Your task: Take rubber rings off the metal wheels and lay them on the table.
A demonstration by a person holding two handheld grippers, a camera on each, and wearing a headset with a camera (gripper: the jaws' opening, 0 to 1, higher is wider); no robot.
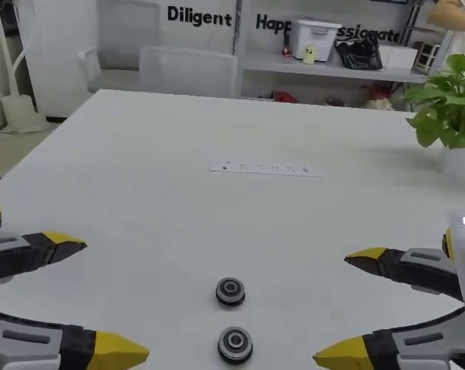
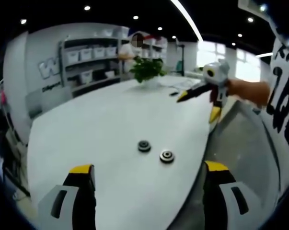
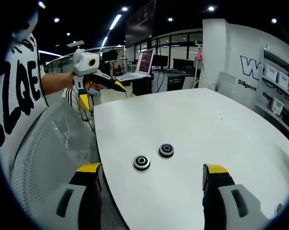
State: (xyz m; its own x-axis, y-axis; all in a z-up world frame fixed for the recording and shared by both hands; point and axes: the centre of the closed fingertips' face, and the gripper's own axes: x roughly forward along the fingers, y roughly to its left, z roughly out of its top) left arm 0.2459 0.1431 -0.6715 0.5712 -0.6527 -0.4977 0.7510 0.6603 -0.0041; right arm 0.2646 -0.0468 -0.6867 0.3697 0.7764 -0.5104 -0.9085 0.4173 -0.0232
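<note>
Left gripper [image 1: 93,297], jaws spread wide and holding nothing, hovers over the table [image 1: 178,139] near its front edge, to the left of the work. The wide gap probably readies it to straddle a wheel. At centre, close to the front edge, two small metal wheels lie flat and apart, one behind the other: the nearer wheel [image 1: 235,344] and the farther wheel [image 1: 230,291]. Each appears to carry a dark rubber ring [image 1: 220,347] around a pale hub, so no ring has yet been laid on the table. Lying flat leaves each rim open to a jaw from either side. Right gripper [image 1: 340,307], equally wide open and empty, hovers to the right of the wheels, facing the left one across them. This mirrored stance suggests that one gripper will steady a wheel while the other peels its ring. A socket strip [image 1: 264,167] sits mid-table and a plant [image 1: 448,100] at the right edge, both well apart from the work.
</note>
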